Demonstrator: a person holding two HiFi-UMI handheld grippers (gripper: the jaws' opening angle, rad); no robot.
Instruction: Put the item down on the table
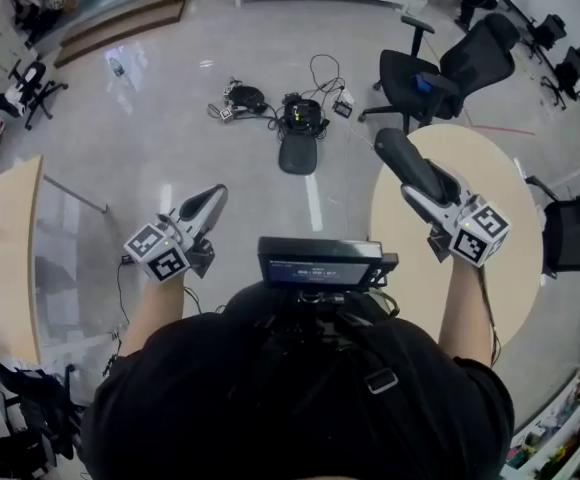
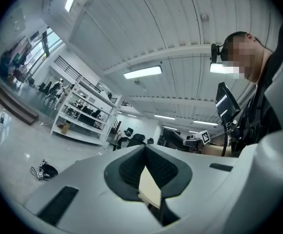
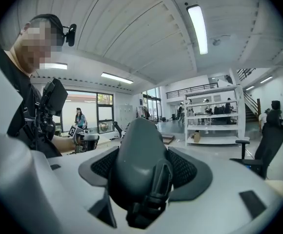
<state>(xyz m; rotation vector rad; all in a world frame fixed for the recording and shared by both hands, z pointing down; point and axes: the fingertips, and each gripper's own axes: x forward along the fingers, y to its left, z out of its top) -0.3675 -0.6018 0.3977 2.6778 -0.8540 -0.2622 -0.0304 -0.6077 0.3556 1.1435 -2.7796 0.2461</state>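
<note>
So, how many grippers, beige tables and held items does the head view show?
Grippers: 2 (left gripper, right gripper)
Beige tables: 2 (round table, left table)
Held items: 1 (dark item, in the right gripper)
Total: 5

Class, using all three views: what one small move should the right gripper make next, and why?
Probably lower the right gripper straight down toward the round beige table. Its jaws are clamped on a dark grey rounded plastic item, and the head view shows that item over the table's left edge, seemingly not resting on it.
</note>
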